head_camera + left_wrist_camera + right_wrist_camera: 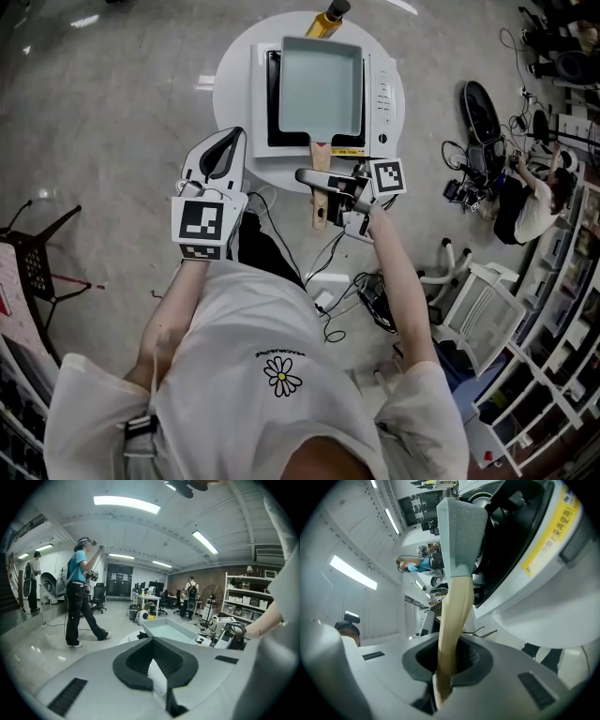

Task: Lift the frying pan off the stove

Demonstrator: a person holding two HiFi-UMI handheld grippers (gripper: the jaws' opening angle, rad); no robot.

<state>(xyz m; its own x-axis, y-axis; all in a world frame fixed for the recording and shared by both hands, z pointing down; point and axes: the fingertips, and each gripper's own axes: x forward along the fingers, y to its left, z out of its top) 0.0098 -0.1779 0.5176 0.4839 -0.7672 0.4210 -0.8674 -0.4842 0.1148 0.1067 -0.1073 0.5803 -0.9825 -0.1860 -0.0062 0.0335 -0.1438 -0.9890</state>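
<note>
Frying pan (322, 82) on stove (382, 94), handle (320, 214) past table rim (234, 89)

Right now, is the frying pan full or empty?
Empty: the head view looks straight down into the frying pan, and its pale inside is bare, with nothing in it.

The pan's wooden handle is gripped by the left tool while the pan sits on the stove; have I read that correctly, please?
Not quite: it is the right tool that is shut on the wooden handle, as the right gripper view shows. The left tool is shut on nothing, beside the stove. The pan does sit on the stove.
</note>
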